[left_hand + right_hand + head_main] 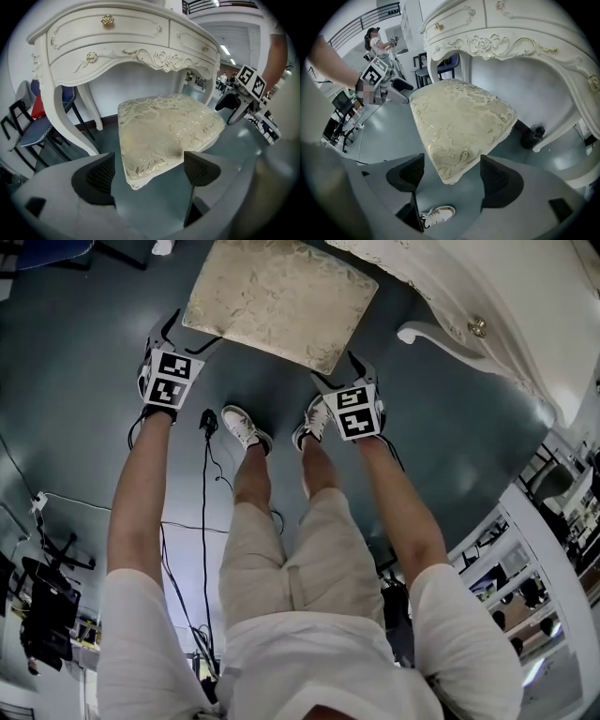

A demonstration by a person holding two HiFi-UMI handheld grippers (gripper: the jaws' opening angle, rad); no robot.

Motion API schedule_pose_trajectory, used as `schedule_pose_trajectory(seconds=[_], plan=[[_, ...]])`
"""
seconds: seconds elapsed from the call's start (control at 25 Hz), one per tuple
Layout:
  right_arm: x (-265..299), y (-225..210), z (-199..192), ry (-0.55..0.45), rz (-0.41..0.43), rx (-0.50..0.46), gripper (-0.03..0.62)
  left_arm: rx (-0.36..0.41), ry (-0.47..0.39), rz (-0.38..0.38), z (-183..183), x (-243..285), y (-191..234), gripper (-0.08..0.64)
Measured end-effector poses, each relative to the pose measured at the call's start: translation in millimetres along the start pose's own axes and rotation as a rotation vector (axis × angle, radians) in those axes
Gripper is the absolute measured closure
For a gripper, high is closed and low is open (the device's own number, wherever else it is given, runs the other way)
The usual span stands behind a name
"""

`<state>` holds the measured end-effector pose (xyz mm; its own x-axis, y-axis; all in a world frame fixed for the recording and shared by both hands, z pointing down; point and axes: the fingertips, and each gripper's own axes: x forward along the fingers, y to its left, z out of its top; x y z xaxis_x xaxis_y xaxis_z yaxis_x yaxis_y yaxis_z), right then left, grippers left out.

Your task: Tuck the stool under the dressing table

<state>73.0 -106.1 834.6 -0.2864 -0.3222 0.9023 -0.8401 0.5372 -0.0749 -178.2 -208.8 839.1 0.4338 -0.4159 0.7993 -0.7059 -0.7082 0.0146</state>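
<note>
The stool (281, 298) has a square cream cushion with a gold leaf pattern and stands on the grey floor just in front of the white carved dressing table (469, 296). My left gripper (183, 338) is at the stool's near left corner, my right gripper (352, 371) at its near right corner. In the left gripper view, a cushion (164, 131) corner lies between the open jaws of my left gripper (150, 171), untouched by the pads. In the right gripper view, my right gripper (452, 173) is also open, astride the cushion's (459, 122) corner without pressing it.
The person's white shoes (246, 427) stand just behind the stool. A cable (204, 521) trails on the floor. Dark chairs (33, 122) stand left of the table's curved leg (63, 117). A dark object (533, 136) sits by the other leg. Shelves (534, 587) line the right.
</note>
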Motion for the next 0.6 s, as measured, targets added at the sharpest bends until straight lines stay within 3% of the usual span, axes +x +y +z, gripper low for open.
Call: schedule_pose_trajectory(seconds=[0.12,0.36,0.6], plan=[[7,0,-1,0.011,-0.002,-0.017,0.221,-0.003,-0.006,-0.015,6,0,8,0.095],[16,-5,-3,0.035,-0.019,0.016,0.219,0.085,0.012,-0.092,-7,13,-4,0.135],[20,4,-5,0.036,0.008,0.010,0.202,0.055,0.029,-0.092,-7,11,-7,0.138]])
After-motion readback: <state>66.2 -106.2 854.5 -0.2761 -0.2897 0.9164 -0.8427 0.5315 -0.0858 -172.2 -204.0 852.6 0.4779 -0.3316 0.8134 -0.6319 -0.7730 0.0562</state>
